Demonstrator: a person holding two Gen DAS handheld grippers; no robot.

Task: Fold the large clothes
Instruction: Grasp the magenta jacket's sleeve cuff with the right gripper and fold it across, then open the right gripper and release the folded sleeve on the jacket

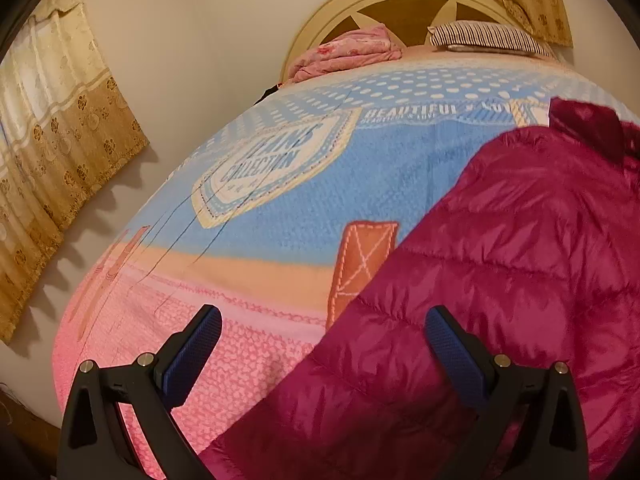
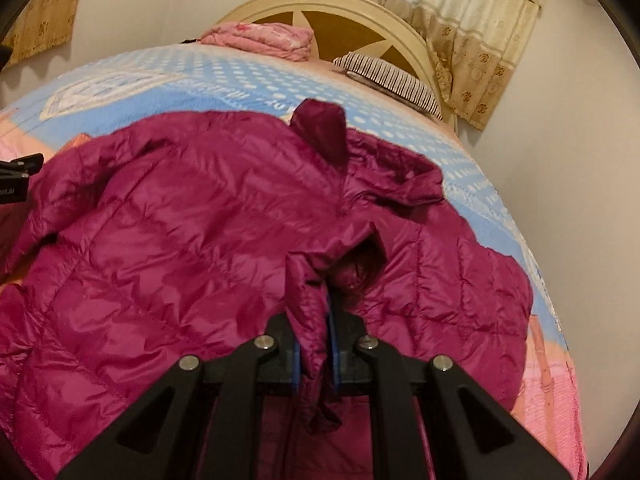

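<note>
Right tool [image 2: 314, 350] is seen clamped on a bunched ridge of the magenta quilted jacket [image 2: 168, 240], the fabric pinched between its blue pads near the garment's front opening, while the left tool [image 1: 322, 344] is held with its jaws wide apart and nothing between them, poised above the jacket's left-hand edge where it meets the bed cover [image 1: 224, 320]. The jacket is spread on the bed, its long axis running away from both tools toward the headboard [image 2: 340, 8], with the collar [image 2: 320, 128] at the far end and the hem nearest the tools. Seen from the left wrist, the garment is found ahead and to the right, so that the right finger [image 1: 456, 356] is over quilting and the left finger [image 1: 192, 356] over bare cover. The left tool's black body [image 2: 20, 176] is glimpsed at the far left of the right wrist view, just beside a sleeve or side panel. That near-side edge is judged to be the part on which the coming fold turns, and the left tool is the nearer to it; whether it is a sleeve or the body's side seam cannot be told. A folded pink blanket [image 1: 344, 54] and a striped pillow [image 1: 484, 38] are left at the head of the bed, well apart from the work
</note>
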